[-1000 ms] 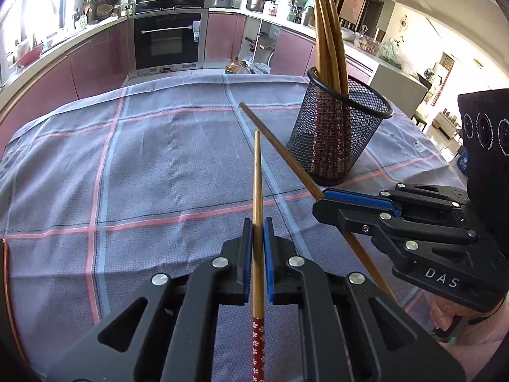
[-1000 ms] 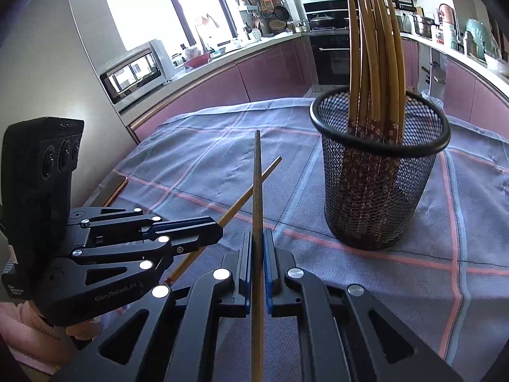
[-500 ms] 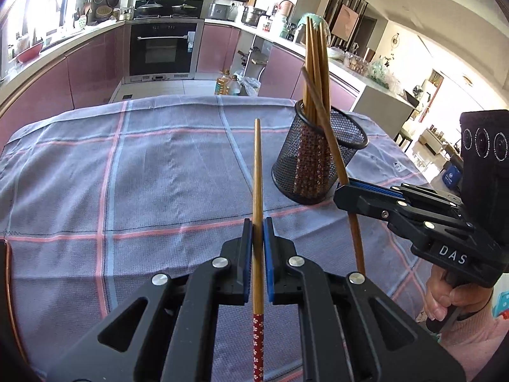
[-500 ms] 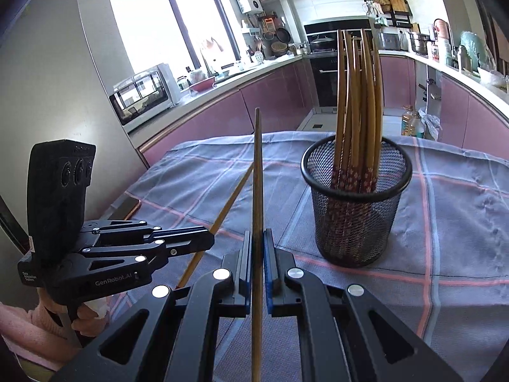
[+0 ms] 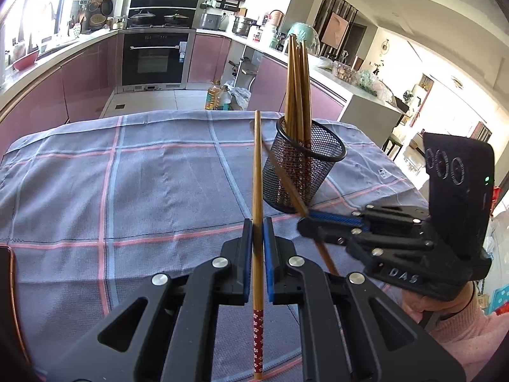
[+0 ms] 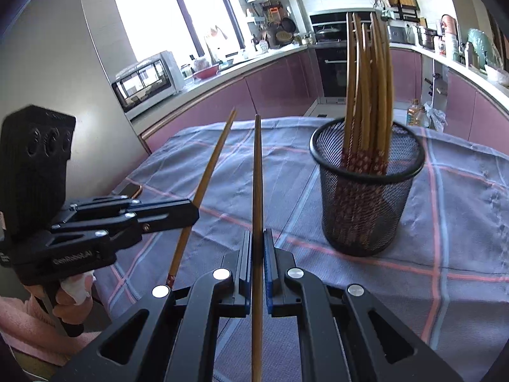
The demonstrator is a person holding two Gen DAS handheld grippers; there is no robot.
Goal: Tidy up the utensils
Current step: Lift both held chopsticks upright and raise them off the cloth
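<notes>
A table (image 5: 159, 191) under a cloth is carrying a mesh cup (image 5: 303, 172), which is standing toward the far right corner. A bundle of chopsticks (image 5: 297, 89) is standing upright in the cup. Nearer the front edge, the left gripper (image 5: 257, 232) is clamping one chopstick (image 5: 257, 175) that is pointing toward the far edge, left of the cup. The right gripper (image 6: 257, 242) is clamping a second chopstick (image 6: 257, 191), also left of the cup. Something flat, perhaps a phone (image 6: 132, 189), is lying at the left edge. Kitchen counters are running behind the table.
</notes>
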